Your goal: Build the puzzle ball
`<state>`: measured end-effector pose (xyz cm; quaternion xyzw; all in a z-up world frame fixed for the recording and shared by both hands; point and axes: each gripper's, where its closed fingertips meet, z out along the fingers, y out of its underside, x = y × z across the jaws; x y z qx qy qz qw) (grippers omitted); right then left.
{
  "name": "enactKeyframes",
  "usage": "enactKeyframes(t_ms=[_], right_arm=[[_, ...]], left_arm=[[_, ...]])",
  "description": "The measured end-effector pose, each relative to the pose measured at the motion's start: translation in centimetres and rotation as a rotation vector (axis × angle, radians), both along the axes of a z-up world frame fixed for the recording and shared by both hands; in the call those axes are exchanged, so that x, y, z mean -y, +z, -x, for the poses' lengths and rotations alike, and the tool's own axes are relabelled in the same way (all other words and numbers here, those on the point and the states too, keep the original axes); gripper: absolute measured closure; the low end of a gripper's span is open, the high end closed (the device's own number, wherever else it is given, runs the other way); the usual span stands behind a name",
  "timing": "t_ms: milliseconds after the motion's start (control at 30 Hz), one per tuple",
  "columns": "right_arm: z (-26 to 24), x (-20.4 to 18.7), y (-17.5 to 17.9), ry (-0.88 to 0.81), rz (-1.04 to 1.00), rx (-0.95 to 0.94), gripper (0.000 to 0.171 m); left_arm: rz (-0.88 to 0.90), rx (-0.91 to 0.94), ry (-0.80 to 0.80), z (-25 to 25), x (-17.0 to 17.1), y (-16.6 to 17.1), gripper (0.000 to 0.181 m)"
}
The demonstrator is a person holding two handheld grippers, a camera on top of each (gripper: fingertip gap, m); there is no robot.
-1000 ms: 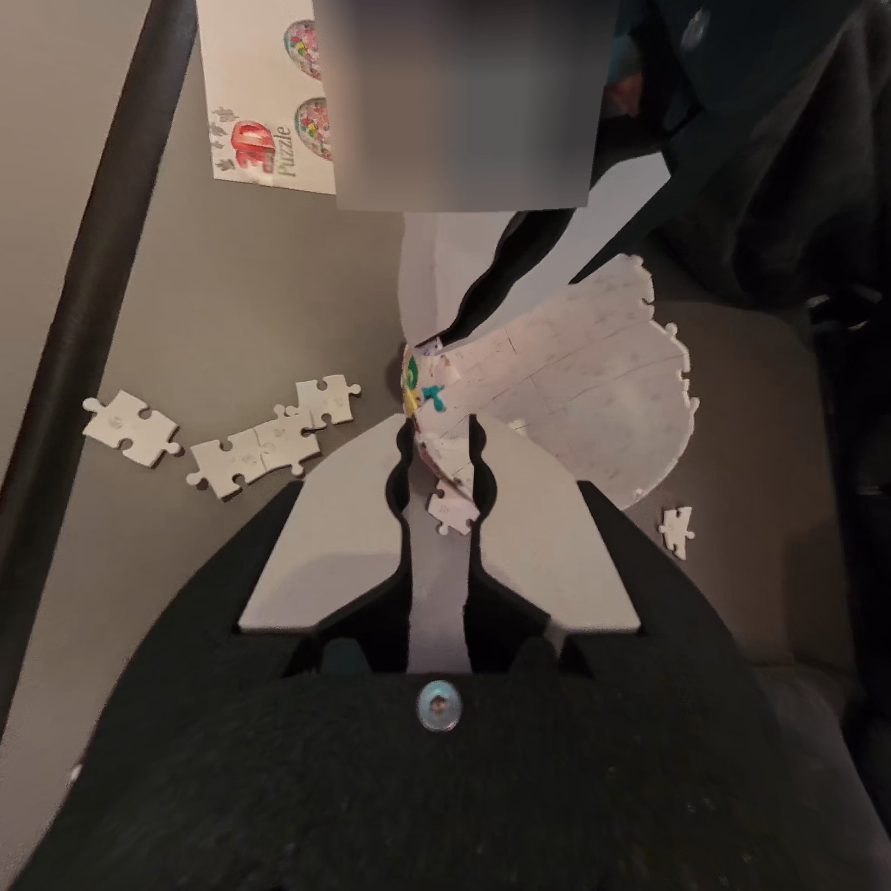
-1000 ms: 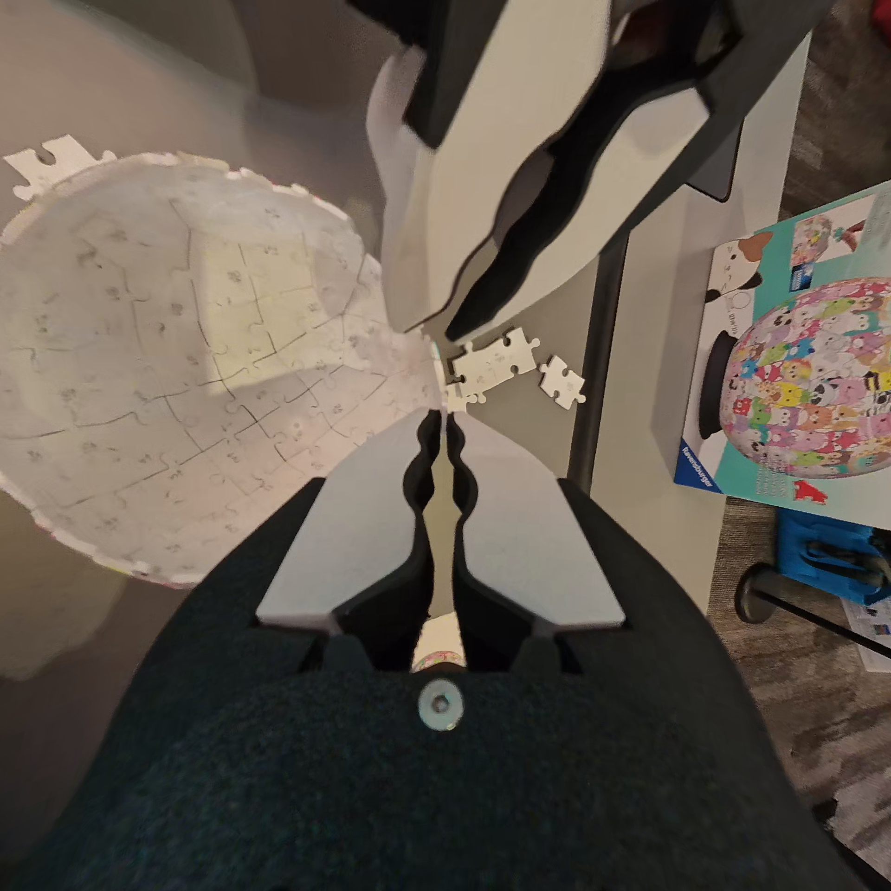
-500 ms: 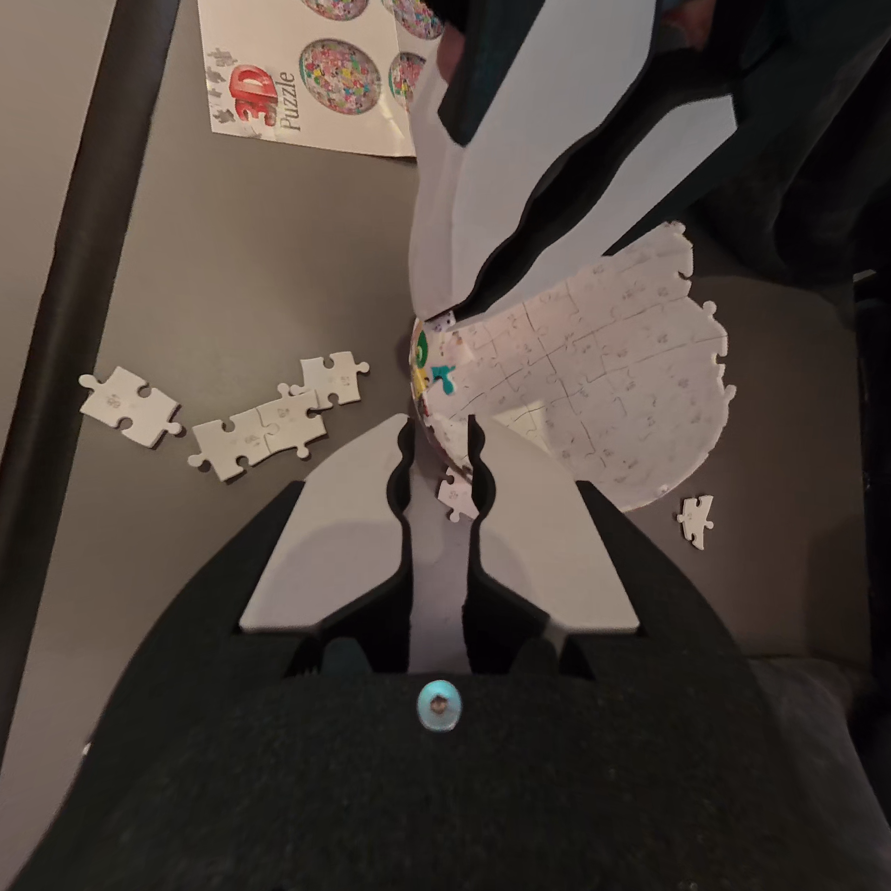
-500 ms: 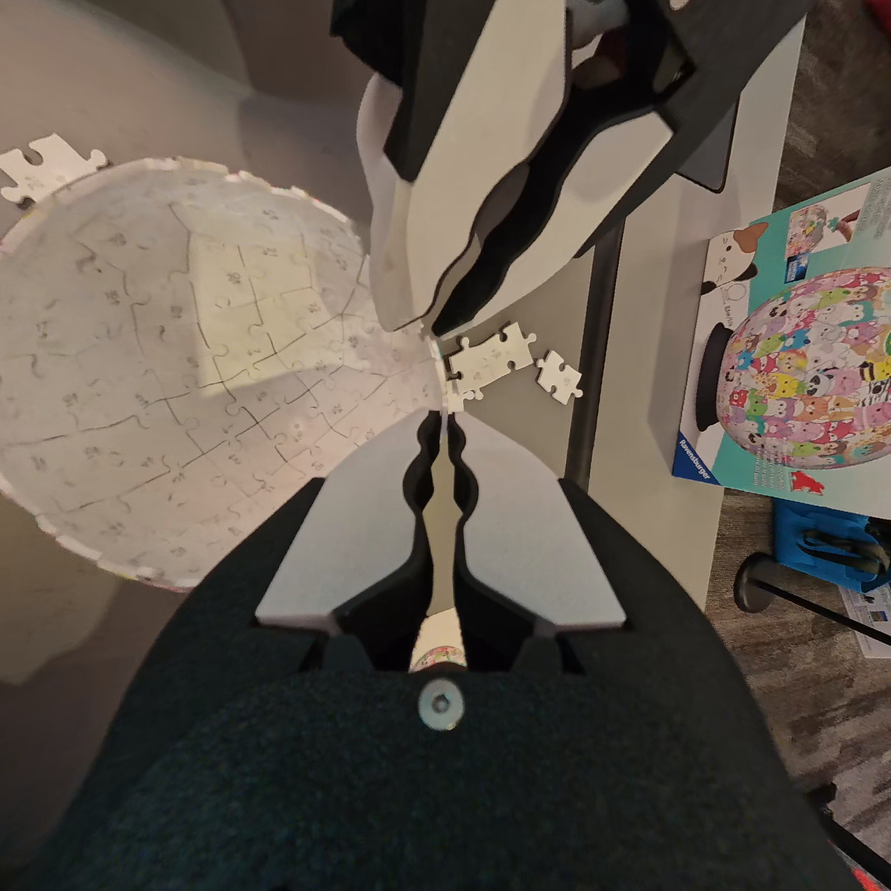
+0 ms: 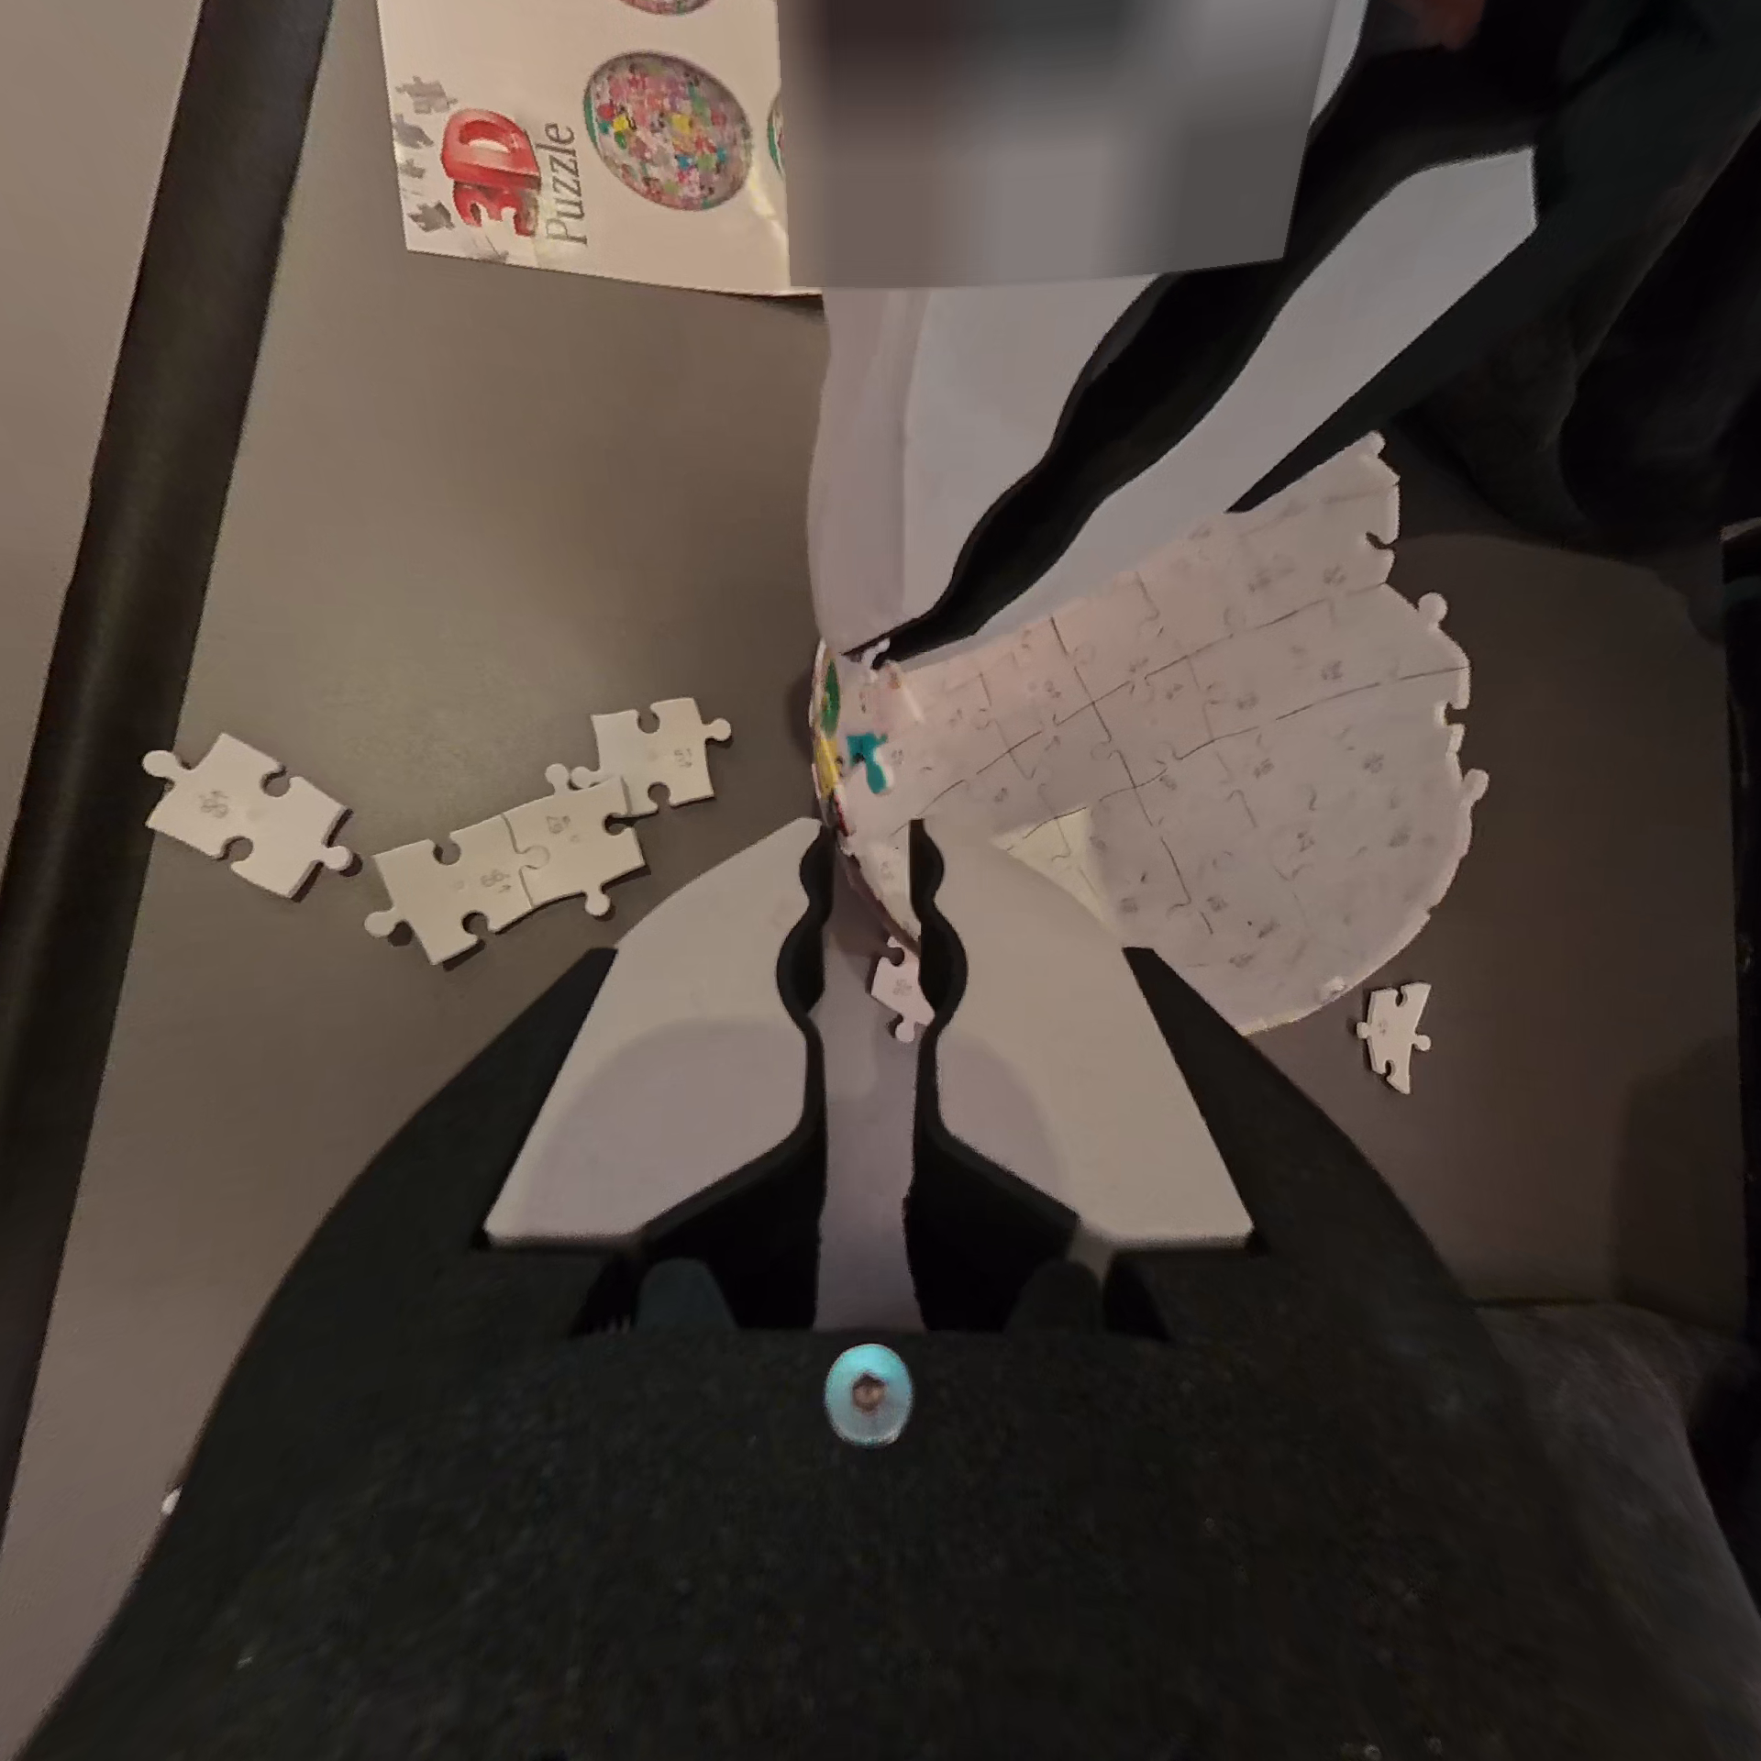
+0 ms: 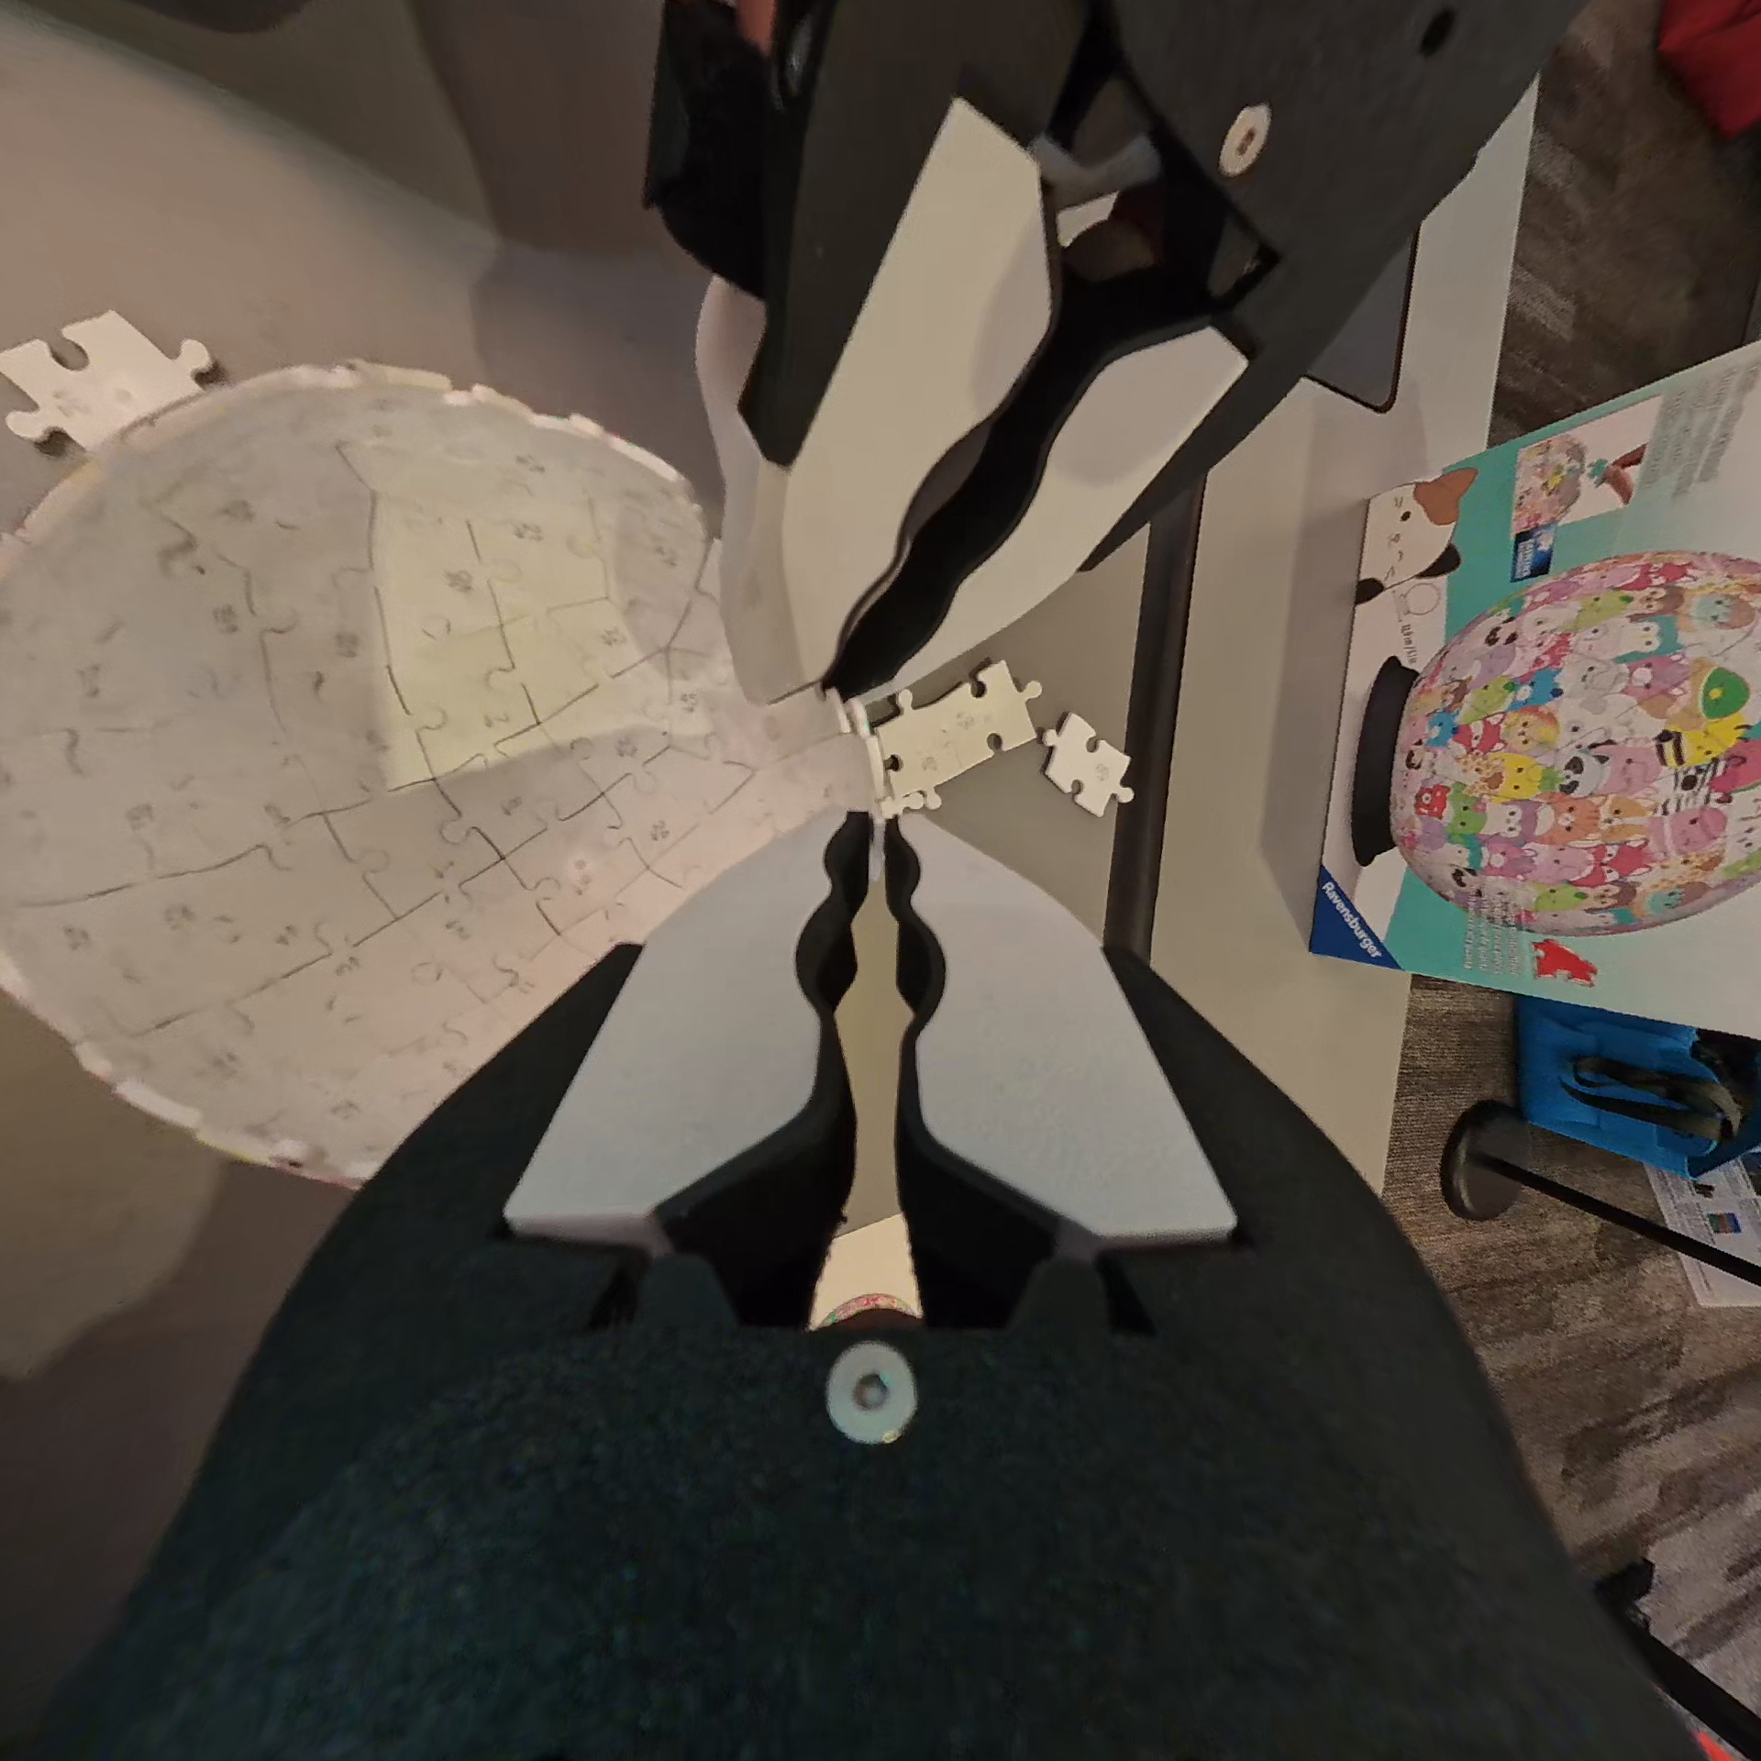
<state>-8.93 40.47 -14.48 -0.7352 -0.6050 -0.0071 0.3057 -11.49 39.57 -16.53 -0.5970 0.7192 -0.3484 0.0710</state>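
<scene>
The puzzle ball is a half-built shell, white and numbered on the inside (image 5: 1239, 762), with a coloured outer face showing at its rim (image 5: 831, 724). It is held above the grey table. My left gripper (image 5: 869, 843) is shut on the shell's rim. My right gripper (image 6: 875, 839) is shut on the same rim, a thin white edge between its fingers. Each gripper shows in the other's view from above, tips at the rim: the right gripper (image 5: 862, 653) and the left gripper (image 6: 839, 688). A small white piece (image 5: 900, 986) shows between the left fingers.
Loose white pieces lie on the table: a single piece (image 5: 243, 815), a joined pair (image 5: 505, 877) with another piece (image 5: 662, 753), and one by the shell (image 5: 1396, 1034). A leaflet (image 5: 591, 143) lies far off. The puzzle box (image 6: 1572, 724) stands at the right beyond a dark bar (image 6: 1148, 762). The grippers are tip to tip, or close to it. The single piece (image 5: 243, 815) is about 12 cm from my left fingertips. The right camera catches it too, in the right wrist view (image 6: 1089, 765).
The shell has turned a little, so more of its white inside faces the left wrist view. Both grippers keep their hold on the rim.
</scene>
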Motion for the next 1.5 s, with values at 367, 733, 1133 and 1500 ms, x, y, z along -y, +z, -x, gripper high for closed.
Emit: enactKeyframes(t_ms=[367, 733, 1133, 1500], right_arm=[[-0.06, -0.13, -0.13, 0.049, -0.077, 0.071, 0.169], [-0.04, 0.16, 0.17, 0.053, -0.064, 0.057, 0.168], [0.16, -0.24, 0.15, 0.069, -0.039, 0.044, 0.166], [0.31, -0.28, -0.13, 0.111, -0.116, 0.112, 0.168]], left_arm=[[-0.015, 0.004, 0.007, -0.25, -0.18, -0.16, 0.170], [0.006, 0.015, 0.012, -0.30, -0.19, 0.12, 0.173], [-0.003, 0.021, 0.021, -0.48, -0.34, 0.14, 0.176], [-0.022, 0.012, 0.019, -0.43, -0.42, -0.06, 0.175]])
